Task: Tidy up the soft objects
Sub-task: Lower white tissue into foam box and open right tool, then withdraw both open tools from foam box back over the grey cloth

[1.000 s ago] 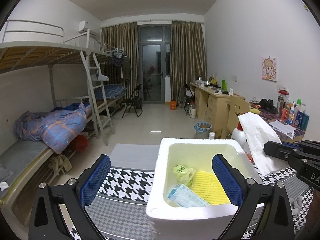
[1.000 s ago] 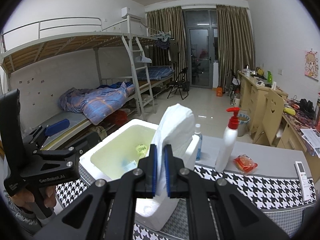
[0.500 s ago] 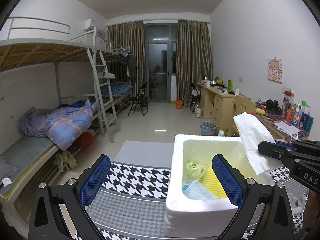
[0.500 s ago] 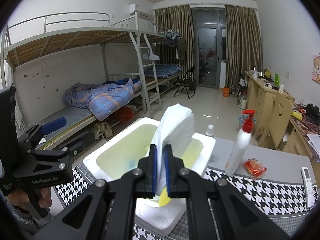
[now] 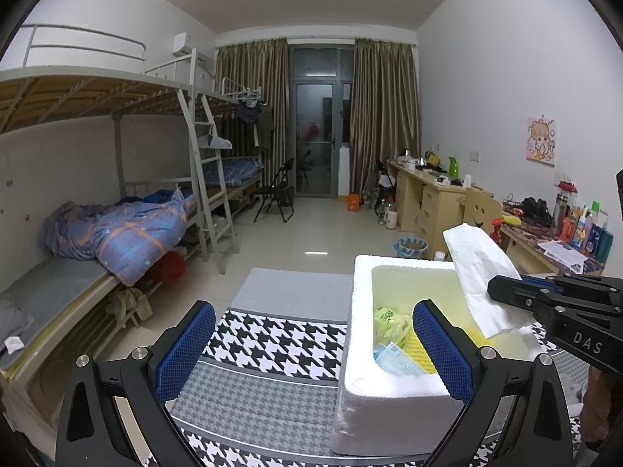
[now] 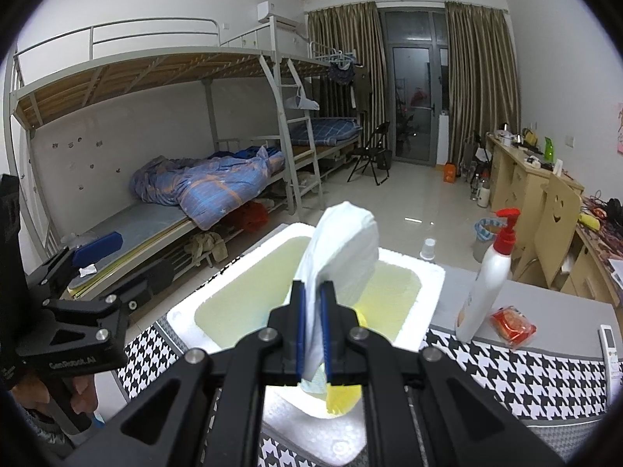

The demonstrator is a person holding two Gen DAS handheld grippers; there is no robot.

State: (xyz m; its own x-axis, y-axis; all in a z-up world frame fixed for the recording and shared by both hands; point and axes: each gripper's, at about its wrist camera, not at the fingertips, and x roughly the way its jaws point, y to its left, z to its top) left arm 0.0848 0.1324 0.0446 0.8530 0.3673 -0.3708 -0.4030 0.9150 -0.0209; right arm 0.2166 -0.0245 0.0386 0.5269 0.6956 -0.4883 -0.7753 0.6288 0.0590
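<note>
White foam box (image 5: 389, 385) — houndstooth cloth (image 5: 272, 338)

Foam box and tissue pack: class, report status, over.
Right gripper shut on white tissue pack, above foam box. Left gripper open, empty. Box holds yellow sponge; nothing blocking.

box (image 6: 430, 284) on table (image 6: 545, 303), near its left end | in box: mask (image 5: 393, 360), packet (image 5: 389, 317), sponge (image 5: 418, 350) | tissue (image 6: 342, 257) over box, pinched in right gripper (image 6: 311, 334) | left gripper (image 5: 311, 354) at box's left, spread apart | bottle (image 6: 486, 280), remote (image 6: 609, 350) right of box | bunks (image 5: 97, 214) left, desks (image 5: 428, 194) right
</note>
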